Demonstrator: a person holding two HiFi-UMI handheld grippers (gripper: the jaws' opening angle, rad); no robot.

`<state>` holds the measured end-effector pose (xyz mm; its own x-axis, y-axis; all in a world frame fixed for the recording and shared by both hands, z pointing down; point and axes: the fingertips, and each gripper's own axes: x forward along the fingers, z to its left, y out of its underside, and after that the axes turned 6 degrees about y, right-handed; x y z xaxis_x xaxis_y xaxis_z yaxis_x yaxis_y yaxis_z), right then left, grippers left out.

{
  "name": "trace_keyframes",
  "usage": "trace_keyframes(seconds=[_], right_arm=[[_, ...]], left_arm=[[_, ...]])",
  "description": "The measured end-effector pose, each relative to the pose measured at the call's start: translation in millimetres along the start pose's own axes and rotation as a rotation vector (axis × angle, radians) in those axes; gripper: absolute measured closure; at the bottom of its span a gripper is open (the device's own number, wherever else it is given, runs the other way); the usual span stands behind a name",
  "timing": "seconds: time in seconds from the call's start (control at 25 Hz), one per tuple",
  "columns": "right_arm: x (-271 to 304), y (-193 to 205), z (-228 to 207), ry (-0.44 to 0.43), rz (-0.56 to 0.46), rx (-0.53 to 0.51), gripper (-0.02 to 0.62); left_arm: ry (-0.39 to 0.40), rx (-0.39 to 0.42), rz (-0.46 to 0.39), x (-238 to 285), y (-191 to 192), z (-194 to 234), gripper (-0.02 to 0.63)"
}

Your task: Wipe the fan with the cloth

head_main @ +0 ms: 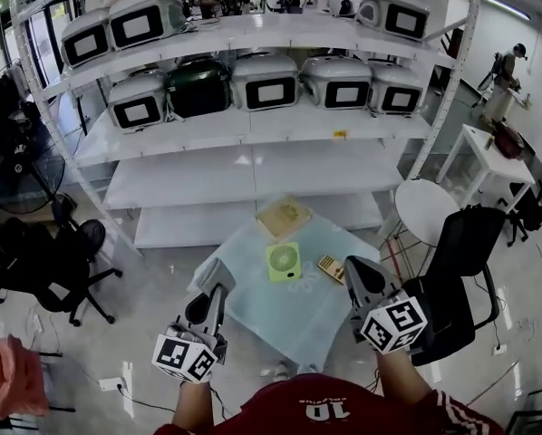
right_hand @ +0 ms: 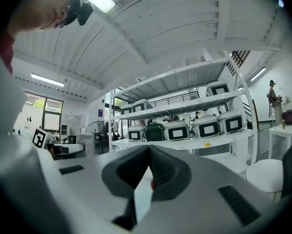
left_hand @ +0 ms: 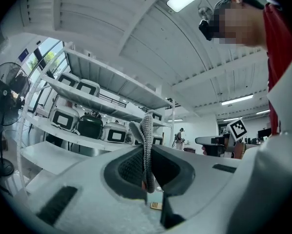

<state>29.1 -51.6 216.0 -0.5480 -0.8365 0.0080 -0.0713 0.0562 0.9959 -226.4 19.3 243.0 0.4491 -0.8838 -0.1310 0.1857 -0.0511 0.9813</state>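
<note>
A small green fan (head_main: 284, 262) lies near the middle of a pale blue table (head_main: 244, 288). Just beyond it rests a folded tan cloth (head_main: 283, 217). Both grippers hover above the table's near edge and touch neither object. My left gripper (head_main: 218, 290) is to the fan's near left, with its ribbed pads (left_hand: 146, 145) pressed together and nothing between them. To the fan's near right is my right gripper (head_main: 354, 270), whose jaws also meet with nothing held (right_hand: 148, 152). Neither gripper view shows the fan or the cloth.
A small tan keypad-like object (head_main: 330, 267) lies right of the fan. White shelves (head_main: 253, 125) with several boxy appliances stand behind the table. A black chair (head_main: 457, 261) and a round white stool (head_main: 425, 207) are at the right, more black chairs (head_main: 44, 261) at the left.
</note>
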Motion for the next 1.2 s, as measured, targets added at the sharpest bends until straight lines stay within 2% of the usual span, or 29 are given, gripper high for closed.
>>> trace_keyframes(seconds=[0.2,0.44,0.8,1.08,1.2], right_arm=[[27.4,1.4,-0.5,0.040,0.012,-0.030,0.591],[51.3,3.8,2.7,0.039,0.019,-0.033,0.591],[61.1,27.3,3.1,0.012,0.035,-0.002,0.591],[71.1,39.0,-6.2,-0.016,0.032,0.024,0.591],[76.2,45.2,-10.7,-0.027,0.032,0.013,0.591]], left_arm=[[0.023,0.001,0.011,16.5,9.6,36.5,0.586],[0.030,-0.015,-0.013,26.9,9.7,52.2,0.586],[0.033,-0.033,0.003,29.0,25.8,54.3,0.586],[0.098,-0.039,0.049,47.9,41.1,38.6,0.586],[0.119,-0.015,0.071,61.6,49.1,33.5,0.586]])
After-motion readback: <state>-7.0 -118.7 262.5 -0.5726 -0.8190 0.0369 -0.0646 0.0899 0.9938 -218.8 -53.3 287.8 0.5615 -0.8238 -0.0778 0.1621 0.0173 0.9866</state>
